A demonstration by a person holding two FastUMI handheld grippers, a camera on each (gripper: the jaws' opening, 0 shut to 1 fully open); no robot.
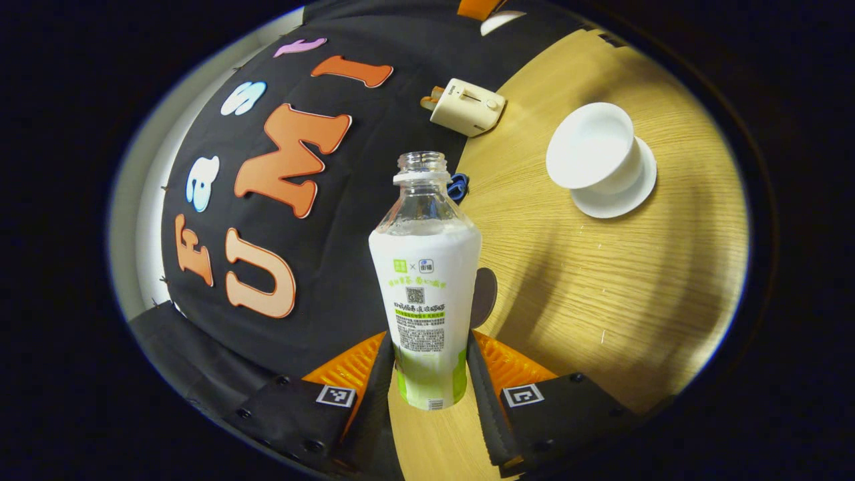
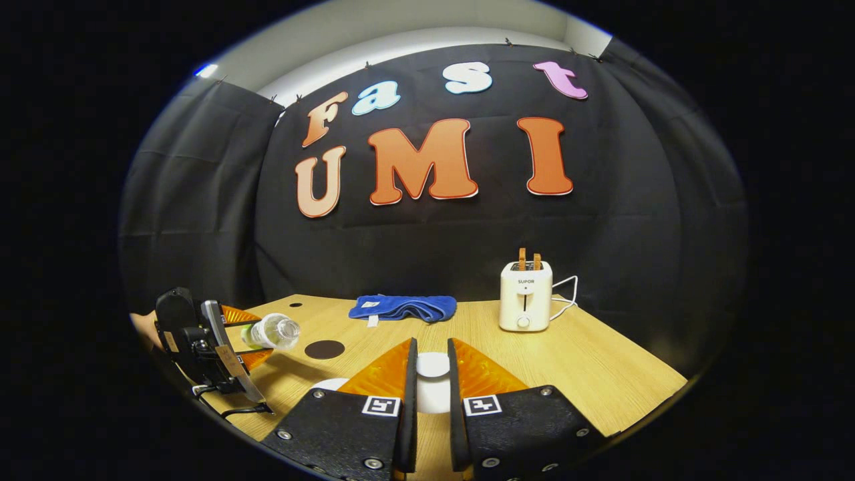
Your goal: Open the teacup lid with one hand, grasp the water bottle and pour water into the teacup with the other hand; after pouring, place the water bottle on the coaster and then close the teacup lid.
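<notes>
My left gripper [image 1: 427, 341] is shut on the lower body of an uncapped water bottle [image 1: 425, 267] with a white and green label. In the right gripper view that left gripper [image 2: 250, 336] holds the bottle [image 2: 270, 332] tilted, its mouth pointing toward the table's middle. The white teacup [image 1: 594, 150] stands uncovered on its saucer [image 1: 618, 200], off to the bottle's right. My right gripper [image 2: 431, 344] is shut on the white teacup lid [image 2: 433, 366], held above the table. A dark round coaster [image 2: 324, 349] lies flat on the wood; part of the coaster [image 1: 486, 294] shows behind the bottle.
A white toaster [image 2: 526, 297] with a cord stands at the back right of the wooden table [image 2: 601, 361]. A folded blue cloth [image 2: 404, 307] lies at the back middle. A white rim [image 2: 329, 384], perhaps the teacup, peeks out left of my right gripper.
</notes>
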